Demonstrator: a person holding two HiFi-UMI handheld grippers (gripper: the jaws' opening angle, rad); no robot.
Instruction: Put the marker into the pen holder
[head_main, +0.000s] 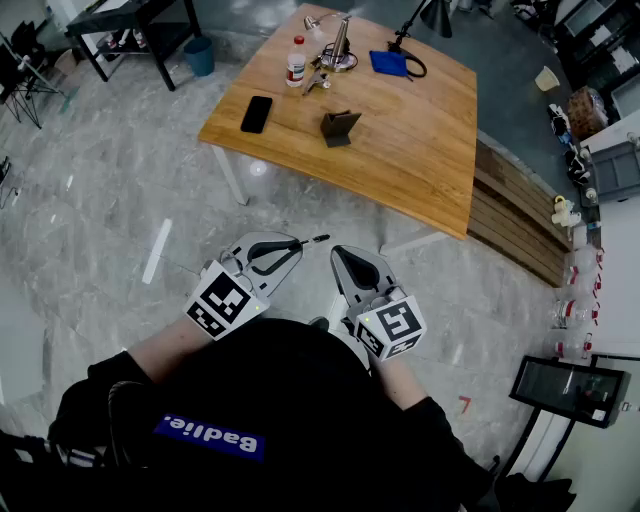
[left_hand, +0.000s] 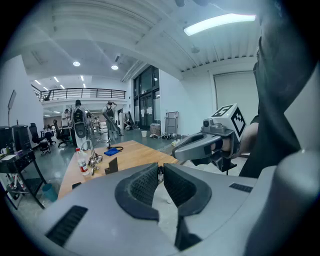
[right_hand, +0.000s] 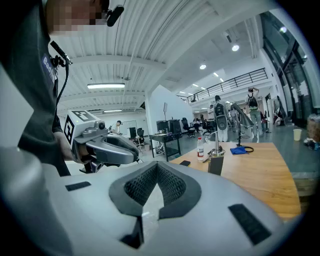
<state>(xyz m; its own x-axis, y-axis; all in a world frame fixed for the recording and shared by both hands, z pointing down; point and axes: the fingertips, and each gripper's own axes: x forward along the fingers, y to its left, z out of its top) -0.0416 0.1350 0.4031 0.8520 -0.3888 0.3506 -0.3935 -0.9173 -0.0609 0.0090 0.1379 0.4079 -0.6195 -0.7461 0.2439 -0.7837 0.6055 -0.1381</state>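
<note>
left gripper (head_main: 292, 246) pinched the thin marker (head_main: 315, 240) near its end; right gripper (head_main: 342, 256) pressed together, empty. marker judged light, rigid, slick: likely to pivot, so hold mid-barrel.

Open floor (head_main: 150, 200) lies between me and the wooden table (head_main: 420, 160), with nothing in the way. The table's near and right parts are bare. Its far left is crowded: a phone (head_main: 256, 113), the pen holder (head_main: 339, 128) just right of it, and farther off a bottle (head_main: 296, 61), a metal stand (head_main: 338, 50) and a blue cloth (head_main: 389, 63). Close to me, the marker (head_main: 312, 240) juts rightward from my left gripper (head_main: 292, 247), leaving little room before my right gripper (head_main: 342, 253).
</note>
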